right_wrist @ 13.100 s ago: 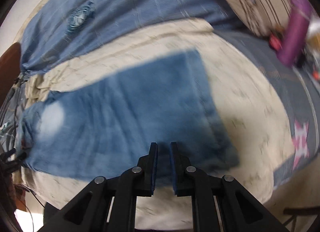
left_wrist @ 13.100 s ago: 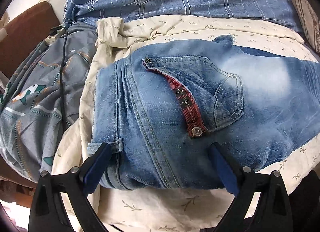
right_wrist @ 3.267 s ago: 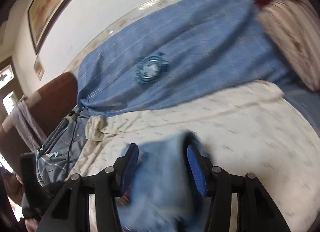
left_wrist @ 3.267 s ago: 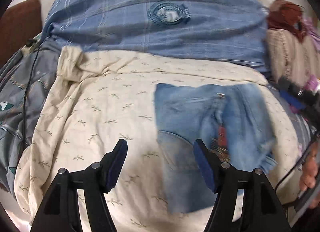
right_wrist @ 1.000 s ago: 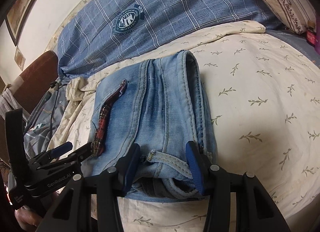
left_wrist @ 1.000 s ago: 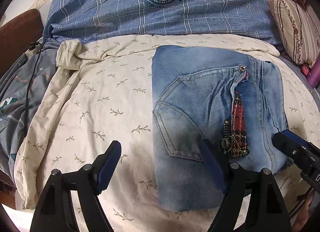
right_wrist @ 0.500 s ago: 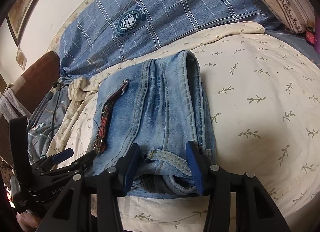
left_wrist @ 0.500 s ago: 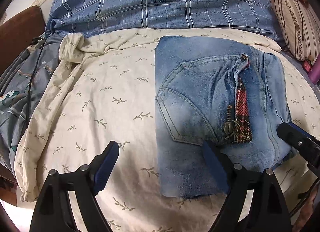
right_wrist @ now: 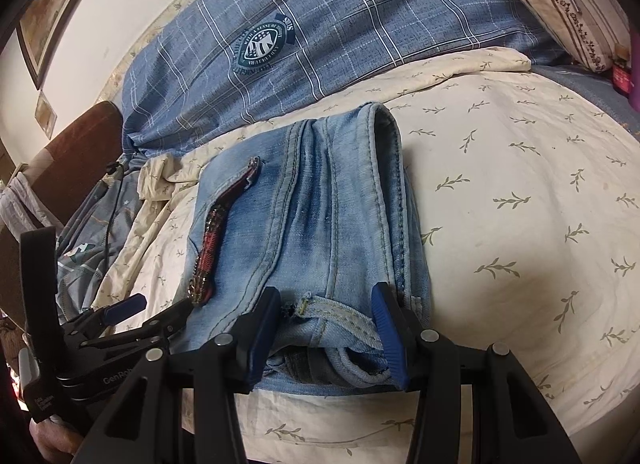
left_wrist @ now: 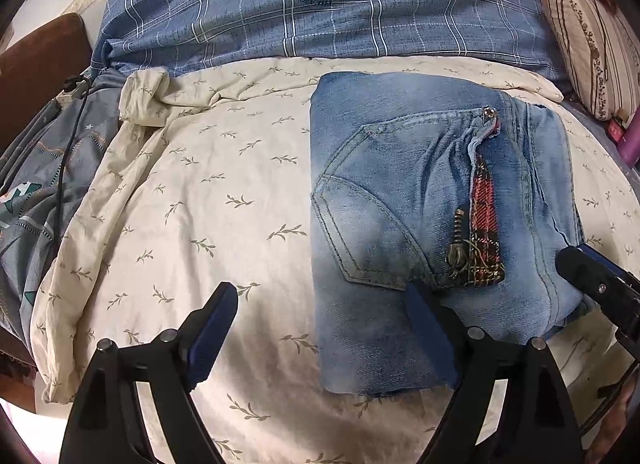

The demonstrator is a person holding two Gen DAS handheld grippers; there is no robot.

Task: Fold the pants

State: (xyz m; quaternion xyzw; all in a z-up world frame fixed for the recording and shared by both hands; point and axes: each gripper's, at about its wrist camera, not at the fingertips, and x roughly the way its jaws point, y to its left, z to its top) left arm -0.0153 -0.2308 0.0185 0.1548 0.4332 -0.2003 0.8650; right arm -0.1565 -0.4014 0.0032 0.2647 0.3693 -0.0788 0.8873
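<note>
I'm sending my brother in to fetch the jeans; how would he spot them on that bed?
Start from the big blue plaid quilt with the round emblem at the back of the bed. In front of it lies a cream leaf-print sheet, and the jeans sit folded on it. They alone are faded denim, with a red tartan strip along the pocket.

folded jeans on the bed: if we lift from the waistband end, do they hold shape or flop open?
The folded jeans would probably flop: soft denim layers gape loosely at the waistband. The stacked folds suggest they're fairly heavy for their size. On the soft cream sheet, a push would likely bunch rather than slide them.
</note>
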